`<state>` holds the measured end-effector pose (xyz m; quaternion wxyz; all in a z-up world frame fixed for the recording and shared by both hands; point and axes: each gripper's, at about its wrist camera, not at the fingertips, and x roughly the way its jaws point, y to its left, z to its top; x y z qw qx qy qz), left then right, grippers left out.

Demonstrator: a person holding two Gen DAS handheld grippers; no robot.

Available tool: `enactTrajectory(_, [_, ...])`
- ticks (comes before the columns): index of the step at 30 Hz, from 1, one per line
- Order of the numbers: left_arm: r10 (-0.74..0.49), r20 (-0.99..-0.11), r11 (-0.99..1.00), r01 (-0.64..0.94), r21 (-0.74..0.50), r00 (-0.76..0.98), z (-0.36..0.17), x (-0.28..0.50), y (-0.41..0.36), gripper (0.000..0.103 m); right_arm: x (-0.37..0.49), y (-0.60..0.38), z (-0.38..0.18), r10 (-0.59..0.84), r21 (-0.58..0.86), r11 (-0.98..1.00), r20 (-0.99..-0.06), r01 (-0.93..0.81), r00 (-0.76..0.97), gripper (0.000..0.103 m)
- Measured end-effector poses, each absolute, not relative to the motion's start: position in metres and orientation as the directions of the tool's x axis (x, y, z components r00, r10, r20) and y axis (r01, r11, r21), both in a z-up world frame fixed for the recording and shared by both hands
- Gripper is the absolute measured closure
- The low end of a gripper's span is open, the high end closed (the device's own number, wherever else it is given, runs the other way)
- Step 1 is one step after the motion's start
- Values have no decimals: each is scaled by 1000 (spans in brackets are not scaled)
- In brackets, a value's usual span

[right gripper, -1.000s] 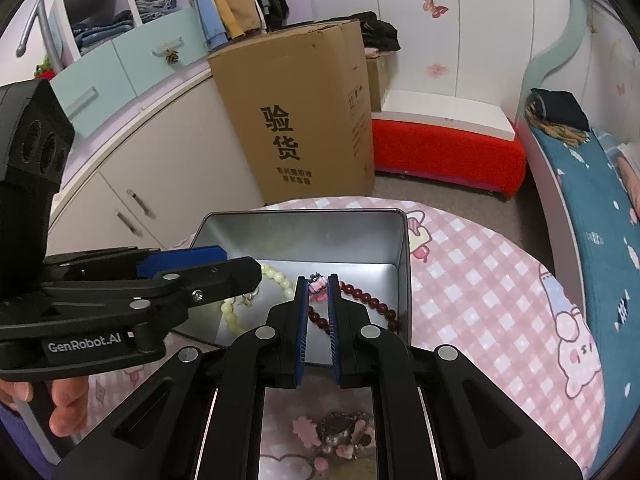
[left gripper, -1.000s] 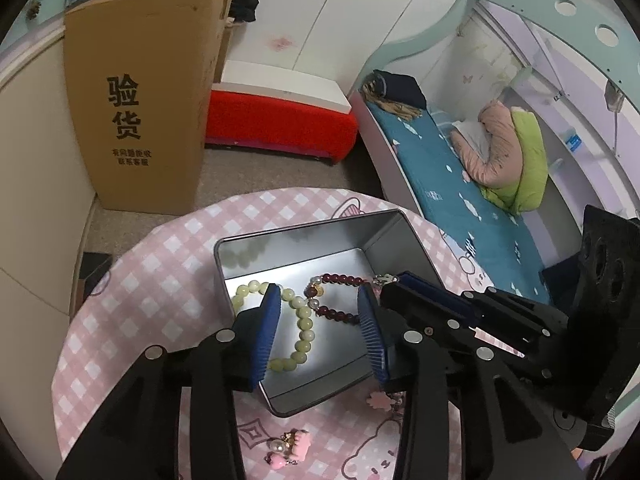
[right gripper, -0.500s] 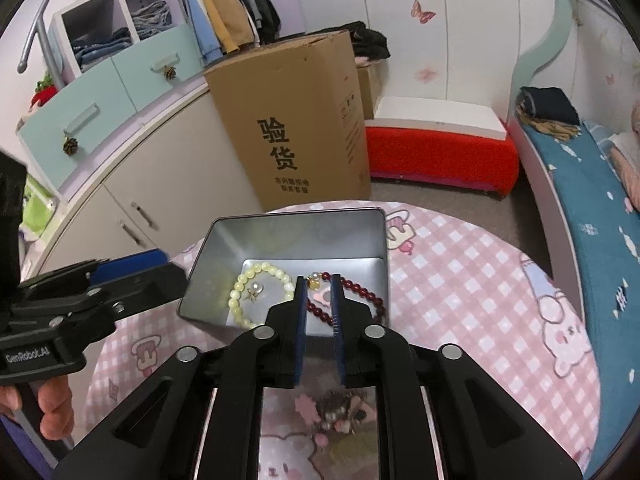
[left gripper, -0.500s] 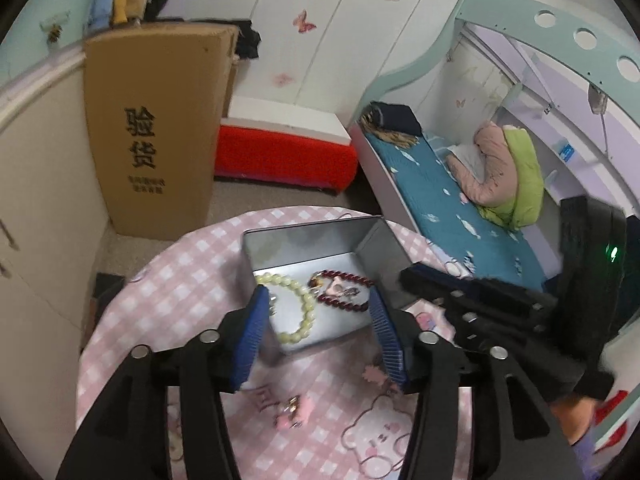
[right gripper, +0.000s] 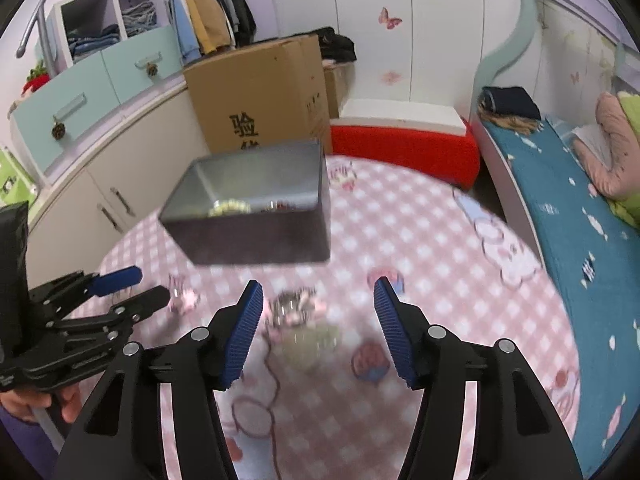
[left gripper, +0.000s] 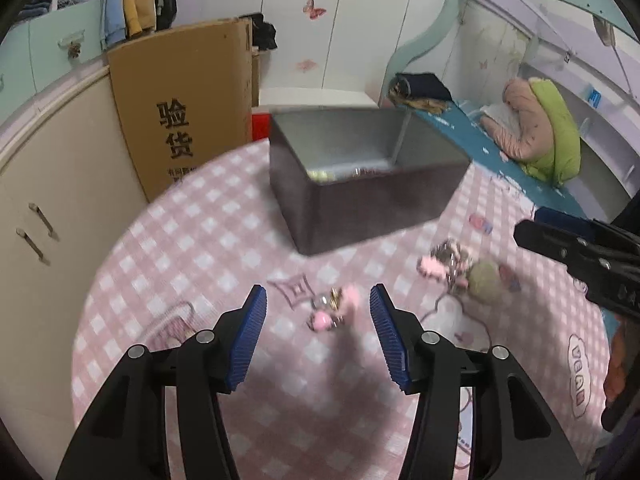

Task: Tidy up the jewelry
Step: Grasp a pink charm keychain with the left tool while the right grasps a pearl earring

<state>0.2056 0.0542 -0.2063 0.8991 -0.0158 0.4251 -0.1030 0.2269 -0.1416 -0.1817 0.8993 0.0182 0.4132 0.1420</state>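
Note:
A grey metal tin (left gripper: 360, 196) stands on the round pink checked table (left gripper: 192, 240), with pale and dark bead bracelets just showing inside (right gripper: 232, 207). My left gripper (left gripper: 318, 334) is open, low over the table, with a small pink charm (left gripper: 330, 310) between its fingers. A bigger pink and green jewelry piece (left gripper: 464, 270) lies to its right. My right gripper (right gripper: 318, 328) is open above that piece (right gripper: 302, 326). The left gripper also shows in the right wrist view (right gripper: 132, 288).
A tall cardboard box (right gripper: 260, 96) and a red bench (right gripper: 404, 148) stand behind the table. White cabinets (left gripper: 48, 184) are to the left. A bed with a blue cover (right gripper: 568, 216) runs along the right. The table's cloth bears cartoon prints.
Both grippers have pulled back from the tin and dropped low toward the table. The right gripper has gone from shut to open. The left gripper now brackets the pink charm.

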Motion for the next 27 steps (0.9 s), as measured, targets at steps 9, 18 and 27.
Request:
enactTrajectory(9, [-202,-774,975,195,-103,600,-220,206,50,78,215,-139,-203,295,186,953,-758,-241,582,46])
enactTrajectory(18, [-228,-769,970,213,-122,598,-220,202,52,92,210,-124,-203,306,180,947,-752,-265,583,46])
enactTrajectory(27, [-318,-742,948,214,-236,590,-208,182,78,92,211,-98,-205,326,168,935,-755,-314,568,46])
